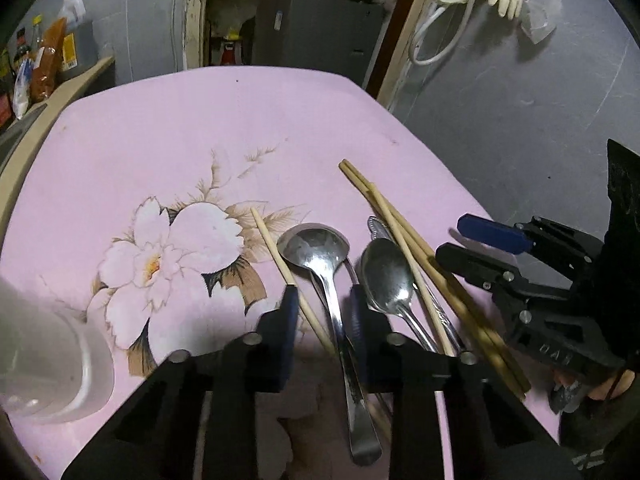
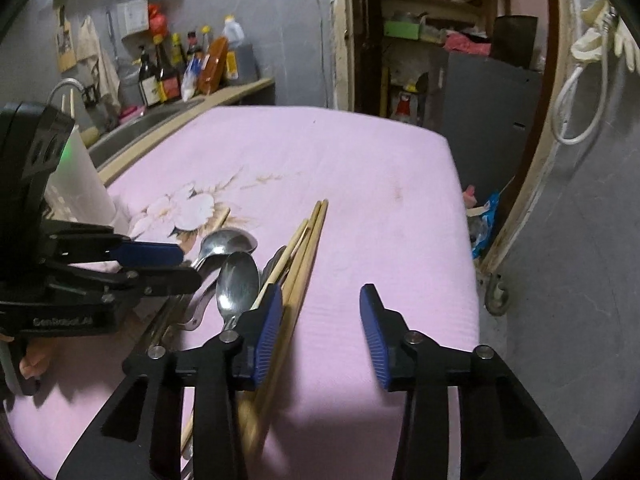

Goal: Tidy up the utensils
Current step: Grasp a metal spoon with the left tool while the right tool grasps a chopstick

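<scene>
Spoon [image 1: 320, 264] handle + single chopstick [image 1: 292, 280] betw L hand-held gripper [image 1: 322, 312] pads, jaws narrowed, grip unclear.
R hand-held gripper [image 2: 320, 328] part-open, empty, chopstick pair [image 2: 298, 280] just outside left pad; steel slick, sticks light/stiff, grab mid-shaft.

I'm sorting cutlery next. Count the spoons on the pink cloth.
2. The larger spoon lies beside the lone chopstick. The smaller spoon lies right of it, against the other chopsticks. An ornate handle beneath them may belong to a third.
</scene>
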The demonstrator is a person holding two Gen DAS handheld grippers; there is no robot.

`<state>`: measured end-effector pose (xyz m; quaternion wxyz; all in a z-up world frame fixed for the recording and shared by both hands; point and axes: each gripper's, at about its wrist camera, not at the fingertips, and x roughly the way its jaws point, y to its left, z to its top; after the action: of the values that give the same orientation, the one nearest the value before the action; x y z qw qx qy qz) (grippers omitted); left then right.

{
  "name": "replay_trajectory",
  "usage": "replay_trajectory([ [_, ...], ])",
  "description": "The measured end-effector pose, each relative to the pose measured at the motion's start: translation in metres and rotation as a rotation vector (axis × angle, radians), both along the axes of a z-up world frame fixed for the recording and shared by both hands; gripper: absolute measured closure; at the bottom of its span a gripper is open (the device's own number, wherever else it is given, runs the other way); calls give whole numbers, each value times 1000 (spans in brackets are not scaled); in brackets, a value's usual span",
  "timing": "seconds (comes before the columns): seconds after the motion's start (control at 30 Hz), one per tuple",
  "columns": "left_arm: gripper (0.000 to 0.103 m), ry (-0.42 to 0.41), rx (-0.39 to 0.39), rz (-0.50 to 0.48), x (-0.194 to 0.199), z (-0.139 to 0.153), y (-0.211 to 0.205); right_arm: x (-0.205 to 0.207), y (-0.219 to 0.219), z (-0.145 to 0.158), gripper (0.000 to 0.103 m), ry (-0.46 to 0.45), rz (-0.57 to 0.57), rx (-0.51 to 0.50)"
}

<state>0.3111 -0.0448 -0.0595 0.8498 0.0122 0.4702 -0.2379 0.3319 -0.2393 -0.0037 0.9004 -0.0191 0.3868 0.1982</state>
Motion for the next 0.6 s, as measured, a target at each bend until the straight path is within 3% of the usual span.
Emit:
replay_trajectory([
  [0.1, 87, 8, -2, 3, 6, 0, 2, 7, 4, -3, 73, 24, 5, -11],
  [0.23, 98, 10, -1, -9, 11, 4, 1, 13, 8, -2, 77, 24, -4, -43],
  [0.4, 99, 12, 15, -20, 7, 2, -1, 25, 11, -6, 79, 63, 1, -82],
  [0.6, 99, 70, -12, -26, 5, 3, 3, 37, 16, -9, 79, 92, 9, -103],
])
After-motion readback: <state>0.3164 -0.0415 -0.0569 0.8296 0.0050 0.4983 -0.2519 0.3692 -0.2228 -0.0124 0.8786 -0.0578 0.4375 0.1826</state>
